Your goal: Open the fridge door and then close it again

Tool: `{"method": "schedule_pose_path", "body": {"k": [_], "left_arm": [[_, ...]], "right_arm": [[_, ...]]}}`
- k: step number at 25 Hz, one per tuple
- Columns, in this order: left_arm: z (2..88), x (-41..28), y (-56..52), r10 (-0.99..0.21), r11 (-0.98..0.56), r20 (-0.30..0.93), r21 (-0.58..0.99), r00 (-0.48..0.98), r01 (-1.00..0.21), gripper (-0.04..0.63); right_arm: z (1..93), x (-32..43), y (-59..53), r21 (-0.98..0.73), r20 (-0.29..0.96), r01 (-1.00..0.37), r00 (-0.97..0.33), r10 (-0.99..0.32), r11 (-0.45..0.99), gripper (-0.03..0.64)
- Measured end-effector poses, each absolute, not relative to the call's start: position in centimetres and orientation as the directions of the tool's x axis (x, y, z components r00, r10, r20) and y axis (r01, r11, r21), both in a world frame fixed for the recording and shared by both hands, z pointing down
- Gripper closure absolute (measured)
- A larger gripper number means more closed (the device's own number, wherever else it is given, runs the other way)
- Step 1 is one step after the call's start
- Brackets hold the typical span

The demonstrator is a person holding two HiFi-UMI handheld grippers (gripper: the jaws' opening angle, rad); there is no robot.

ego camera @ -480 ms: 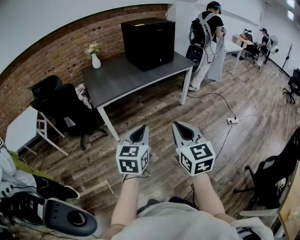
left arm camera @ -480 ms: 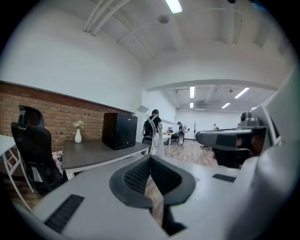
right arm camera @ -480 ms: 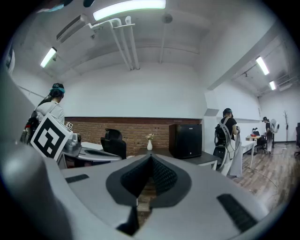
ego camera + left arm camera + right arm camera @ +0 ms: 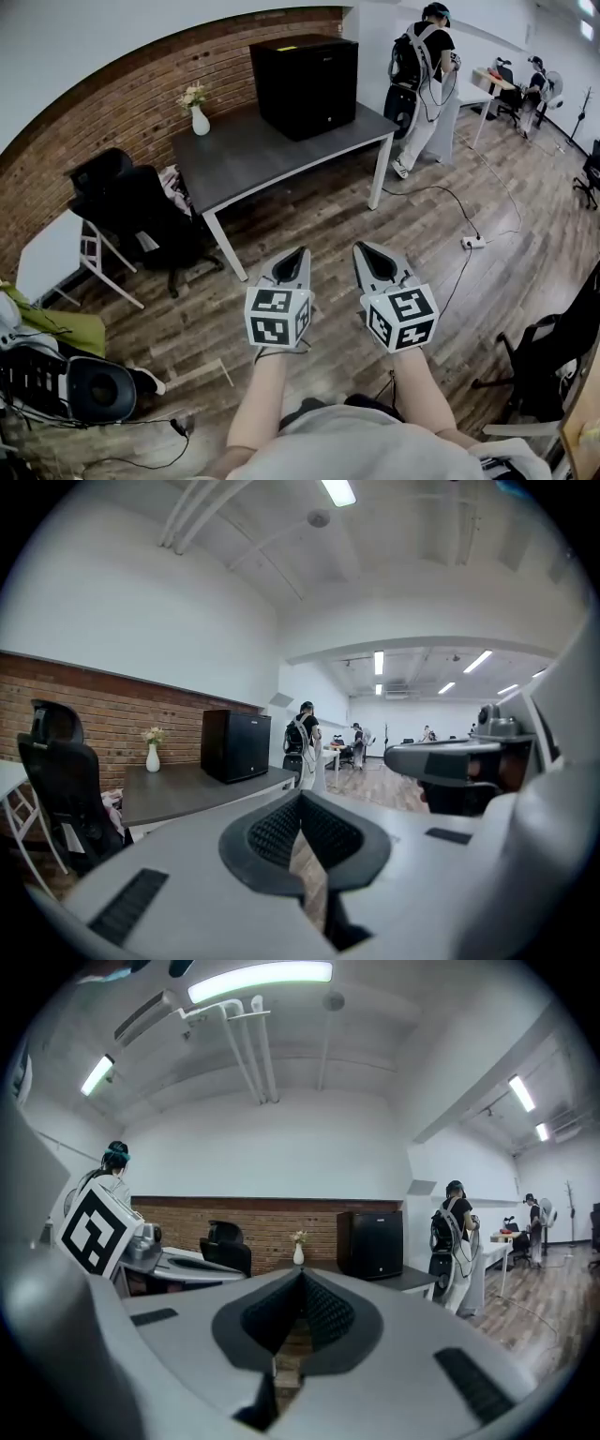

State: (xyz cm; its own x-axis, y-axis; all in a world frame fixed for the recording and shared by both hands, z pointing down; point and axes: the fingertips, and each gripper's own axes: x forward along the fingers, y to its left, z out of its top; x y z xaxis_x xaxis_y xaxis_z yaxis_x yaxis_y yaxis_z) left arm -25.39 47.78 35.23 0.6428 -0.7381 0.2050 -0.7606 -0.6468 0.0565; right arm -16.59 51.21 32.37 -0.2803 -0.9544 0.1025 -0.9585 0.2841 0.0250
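Jaws of left gripper [image 4: 300, 255] closed tip to tip, nothing between them. Right gripper [image 4: 362, 249] likewise closed and empty. Both are held side by side, near, above the wood floor [image 4: 309, 220], and point roughly level toward the far wall. Black fridge [image 4: 305, 84], door closed, stands on the far right end of the dark table [image 4: 253, 164], well apart from both grippers. White vase [image 4: 200, 120] sits left of it.

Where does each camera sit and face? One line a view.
Head view: on the person's head, steeply down at the floor; shows forearms, left gripper, right gripper, both shut.
Left gripper view: on left gripper, along its jaws toward the fridge on the table; right gripper at right.
Right gripper view: on right gripper, toward the fridge; left gripper's cube at left.
Shared: fridge and vase in all.
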Motion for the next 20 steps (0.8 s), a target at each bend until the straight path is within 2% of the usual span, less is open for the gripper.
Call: {"method": "schedule_pose_path", "body": {"k": [20], "left_arm": [[35.2, -30.7, 46.2, -0.723, -0.668, 0.173, 0.069, 0.669, -0.741, 0.589]], "right_arm": [[33.6, -21.7, 49.6, 0.005, 0.118, -0.961, -0.274, -0.955, 0.276, 0.618]]}}
